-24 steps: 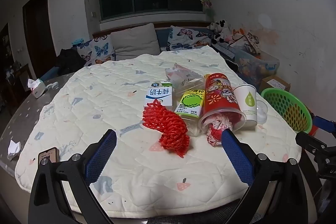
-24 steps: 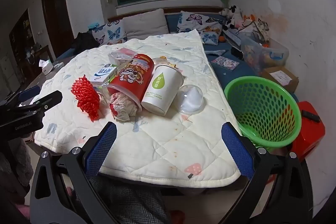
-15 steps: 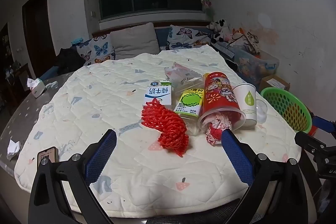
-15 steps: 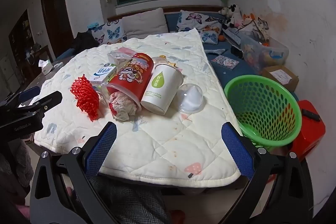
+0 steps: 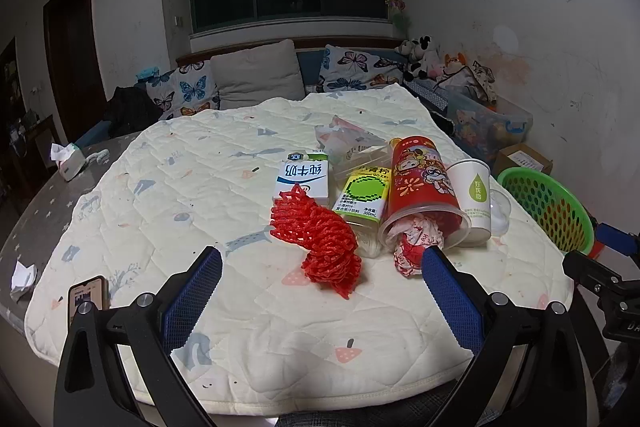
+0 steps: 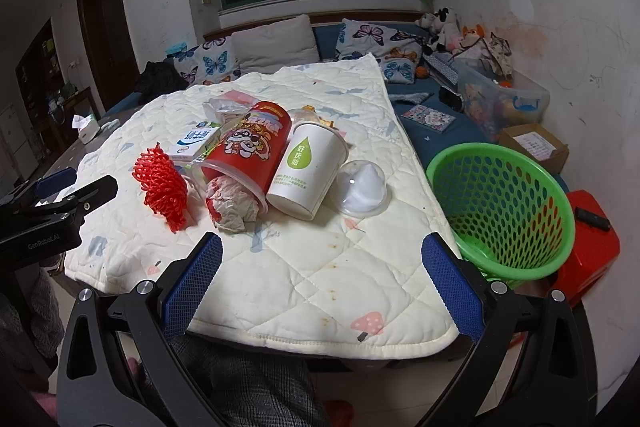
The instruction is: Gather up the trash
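The left gripper (image 5: 322, 293) hangs over the near edge of the quilted mat (image 5: 192, 187), its blue pads spread wide with nothing between them. Bare quilt fills the left half and the bottom centre of the left wrist view; a phone (image 5: 87, 301) lies at the lower-left edge.

The trash sits in a cluster right of centre. The red foam net (image 5: 316, 235) lies nearest, its long axis running from upper left to lower right. Behind it a milk carton (image 5: 302, 179) and a green-labelled bottle (image 5: 364, 197) lie flat, lengthwise away from the camera. The red tub (image 5: 420, 183) lies on its side, mouth toward the camera, crumpled paper (image 5: 414, 241) spilling from it. A white paper cup (image 5: 472, 191) leans against the tub.

In the right wrist view, the right gripper (image 6: 322, 277) is likewise wide and holds nothing, above a bare stretch of mat at bottom centre. A clear dome lid (image 6: 362, 189) rests just right of the cup. The green basket (image 6: 500, 207) stands off the mat's right edge, tilted, opening up-left.
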{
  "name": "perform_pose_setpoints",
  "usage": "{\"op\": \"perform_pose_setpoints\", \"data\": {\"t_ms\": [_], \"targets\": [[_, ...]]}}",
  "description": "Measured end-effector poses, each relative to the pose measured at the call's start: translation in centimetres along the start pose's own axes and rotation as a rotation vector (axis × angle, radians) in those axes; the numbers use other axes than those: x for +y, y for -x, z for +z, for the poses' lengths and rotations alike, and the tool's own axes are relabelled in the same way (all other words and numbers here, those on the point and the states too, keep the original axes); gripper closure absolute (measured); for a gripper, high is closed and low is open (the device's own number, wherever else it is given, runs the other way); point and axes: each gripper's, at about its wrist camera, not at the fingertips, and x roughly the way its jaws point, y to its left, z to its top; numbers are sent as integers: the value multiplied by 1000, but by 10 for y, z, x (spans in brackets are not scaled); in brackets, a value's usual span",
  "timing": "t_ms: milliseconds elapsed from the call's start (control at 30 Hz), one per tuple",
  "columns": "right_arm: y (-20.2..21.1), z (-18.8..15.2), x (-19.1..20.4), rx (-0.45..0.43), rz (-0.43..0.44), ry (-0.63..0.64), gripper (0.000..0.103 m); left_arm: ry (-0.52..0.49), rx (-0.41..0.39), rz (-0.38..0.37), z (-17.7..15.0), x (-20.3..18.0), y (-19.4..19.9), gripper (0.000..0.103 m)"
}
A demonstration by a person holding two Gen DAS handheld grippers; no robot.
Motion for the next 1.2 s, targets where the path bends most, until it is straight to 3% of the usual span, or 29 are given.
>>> {"op": "perform_pose_setpoints", "data": {"t_ms": [1200], "targets": [[-9, 4, 1, 12, 3, -2, 4, 8, 8, 1, -1, 2, -7, 6]]}}
